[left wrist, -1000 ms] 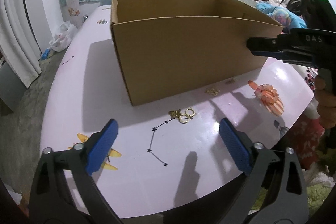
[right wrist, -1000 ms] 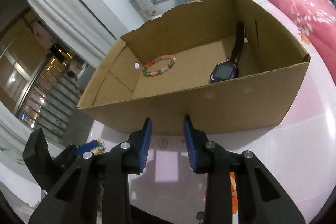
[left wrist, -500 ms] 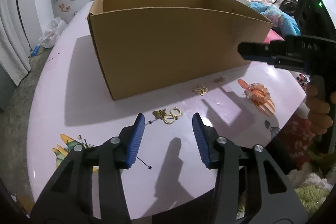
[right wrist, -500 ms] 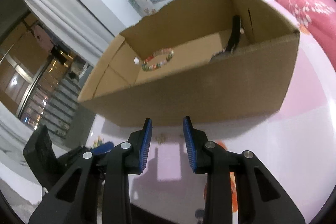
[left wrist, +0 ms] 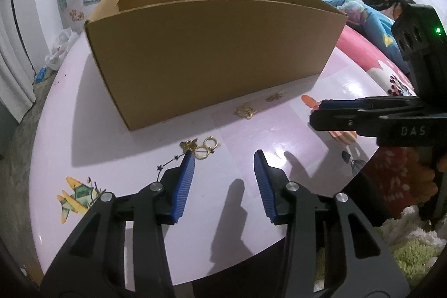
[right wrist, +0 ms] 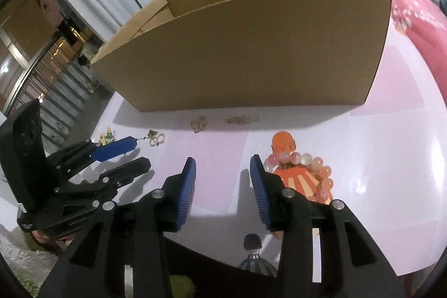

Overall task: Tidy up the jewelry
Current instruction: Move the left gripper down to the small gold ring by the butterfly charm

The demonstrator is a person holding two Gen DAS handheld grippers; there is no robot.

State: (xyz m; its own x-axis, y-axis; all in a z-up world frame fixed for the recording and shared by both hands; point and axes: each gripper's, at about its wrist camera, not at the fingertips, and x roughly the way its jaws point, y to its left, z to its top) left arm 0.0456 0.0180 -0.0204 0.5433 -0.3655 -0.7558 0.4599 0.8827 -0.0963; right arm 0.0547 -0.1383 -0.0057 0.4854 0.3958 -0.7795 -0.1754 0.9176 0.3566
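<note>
1. Jewelry is lying loose on the pink tabletop [left wrist: 111, 108] in front of the cardboard box [left wrist: 212, 52]: you are looking at one gold ring cluster [left wrist: 202, 148], two small gold charms [left wrist: 245, 111] and [left wrist: 276, 96], and one pink bead bracelet [right wrist: 310, 172]. That makes four pieces outside the box.
2. Since a second ago both cameras are sitting lower; the right view is no longer showing the box floor.
3. Your left hand-held gripper [left wrist: 222, 180] is narrowing from a wide spread, nothing between its pads; its left pad [left wrist: 185, 180] is sitting just beside the ring cluster.
4. Your right hand-held gripper [right wrist: 222, 186] is spreading, empty, with the bracelet just outside its right pad [right wrist: 258, 186].
5. Judgement: you are lining up two pickups, neither grasp made yet.
</note>
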